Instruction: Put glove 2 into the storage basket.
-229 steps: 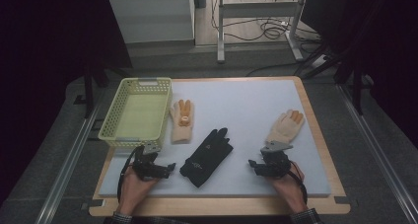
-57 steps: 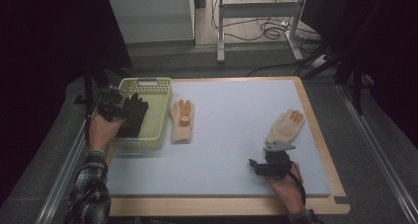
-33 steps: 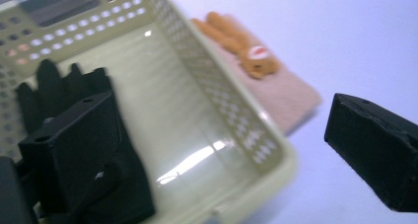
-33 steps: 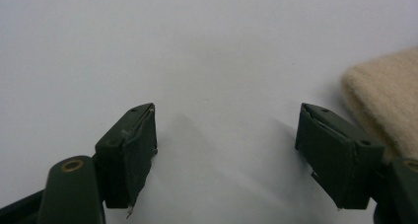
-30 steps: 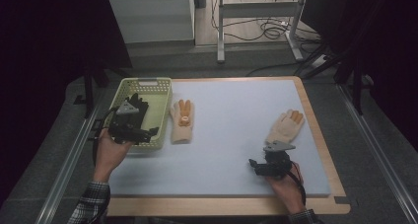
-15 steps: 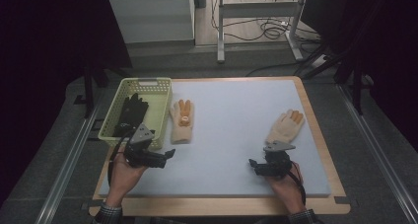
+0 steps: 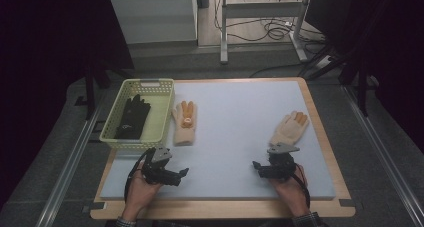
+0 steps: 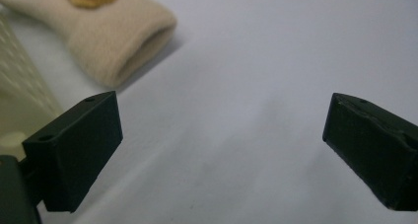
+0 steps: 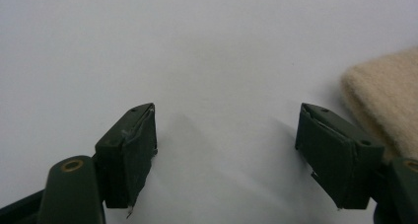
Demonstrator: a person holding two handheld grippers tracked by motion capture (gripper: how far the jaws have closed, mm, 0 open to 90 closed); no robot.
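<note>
Black glove (image 7: 131,116) now in basket (image 7: 162,118) (left gripper (image 7: 182,173) withdrawn).

basket (image 7: 160,112): pale yellow-green, perforated walls | glove in basket (image 7: 132,118): black | glove beside basket (image 7: 184,123): cream, orange fingertips and patch | right-hand glove (image 7: 289,129): cream, orange fingertips | mat (image 7: 235,137): pale blue-grey

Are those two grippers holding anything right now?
No. The left gripper and right gripper are both open and empty; the black glove lies in the basket.
</note>
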